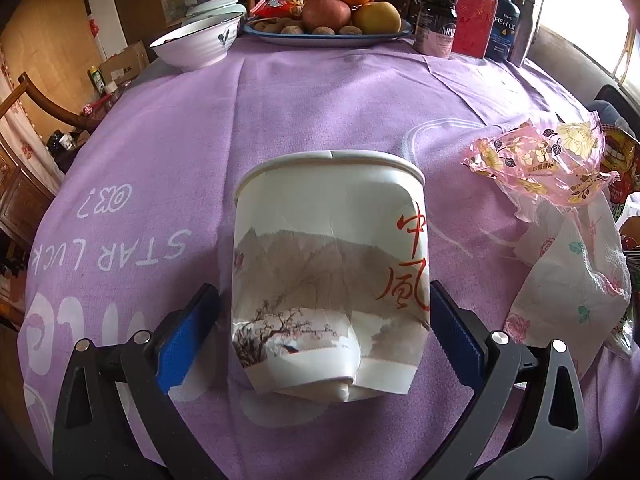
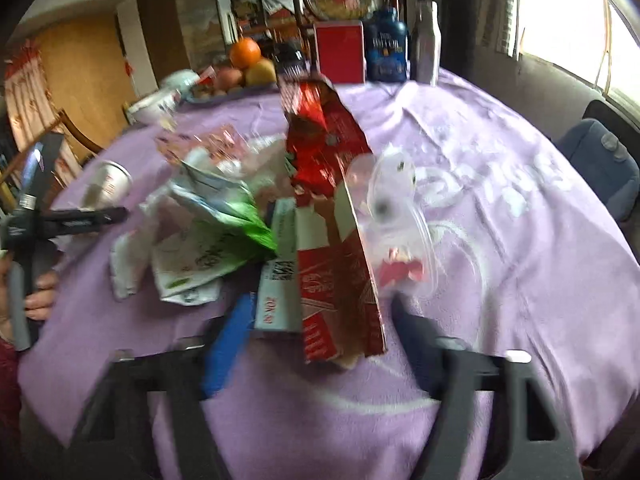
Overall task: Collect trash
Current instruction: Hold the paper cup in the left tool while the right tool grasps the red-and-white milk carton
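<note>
A crumpled white paper cup [image 1: 330, 268] with a landscape print lies on its side on the purple tablecloth [image 1: 304, 100]. My left gripper [image 1: 320, 328] is open, its blue pads on either side of the cup with a gap at the left pad. In the blurred right wrist view a torn red carton [image 2: 332, 248] lies between the fingers of my right gripper [image 2: 320, 320], which is open. A pile of trash sits behind it: a green and white wrapper [image 2: 208, 236], clear plastic [image 2: 396, 216], a pink wrapper [image 1: 536, 156] and a floral tissue [image 1: 572, 264].
At the table's far edge stand a white bowl [image 1: 196, 40], a fruit plate [image 1: 332, 34] with an orange, a dark jar [image 1: 434, 24], a red box [image 1: 474, 20] and a fish oil bottle [image 1: 502, 22]. A chair [image 1: 44, 104] is at the left.
</note>
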Demonstrator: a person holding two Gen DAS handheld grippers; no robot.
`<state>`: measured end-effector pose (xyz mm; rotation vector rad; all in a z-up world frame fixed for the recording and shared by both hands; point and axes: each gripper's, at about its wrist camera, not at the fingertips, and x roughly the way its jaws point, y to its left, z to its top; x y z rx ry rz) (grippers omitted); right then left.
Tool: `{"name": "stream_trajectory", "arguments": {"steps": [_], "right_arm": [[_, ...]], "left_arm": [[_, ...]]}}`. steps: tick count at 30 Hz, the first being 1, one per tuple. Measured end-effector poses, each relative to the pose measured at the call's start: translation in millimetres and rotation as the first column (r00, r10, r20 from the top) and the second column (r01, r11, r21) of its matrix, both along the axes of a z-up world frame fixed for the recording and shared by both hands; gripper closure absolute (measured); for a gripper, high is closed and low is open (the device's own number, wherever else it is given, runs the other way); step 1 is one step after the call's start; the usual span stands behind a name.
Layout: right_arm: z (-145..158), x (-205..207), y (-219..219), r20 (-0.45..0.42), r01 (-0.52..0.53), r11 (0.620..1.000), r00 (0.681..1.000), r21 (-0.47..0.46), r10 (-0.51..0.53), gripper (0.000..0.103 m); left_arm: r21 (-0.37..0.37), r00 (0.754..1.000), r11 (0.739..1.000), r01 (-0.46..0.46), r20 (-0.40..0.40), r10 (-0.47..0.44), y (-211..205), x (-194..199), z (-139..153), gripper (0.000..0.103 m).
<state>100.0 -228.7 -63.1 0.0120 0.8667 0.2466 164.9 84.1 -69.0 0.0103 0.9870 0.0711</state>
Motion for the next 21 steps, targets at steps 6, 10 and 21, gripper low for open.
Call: {"name": "stream_trajectory", "arguments": {"steps": [6,10,21], "right_arm": [[19.8,-33.3,-23.0,0.062,-0.009,0.978,0.998,0.207,-0.004,0.087],[29.2,-54.6,-32.8,0.092,0.011,0.971,0.995,0.240,-0.034,0.086],[21.2,-69.3,-45.4,0.076,0.045,0.962,0.995,0.270,-0.068,0.080]], "left_arm": [[-0.011,1.000,1.000,0.008,-0.024,-0.008,2.2,0.1,2.1,0.006],[-0.001,1.000,1.000,0.008,0.024,-0.008,3.0,-5.9,12.4,0.010],[-0.032,0.993,0.999,-0.016,0.118,0.020,12.9,-13.1,33.5,0.032]]}}
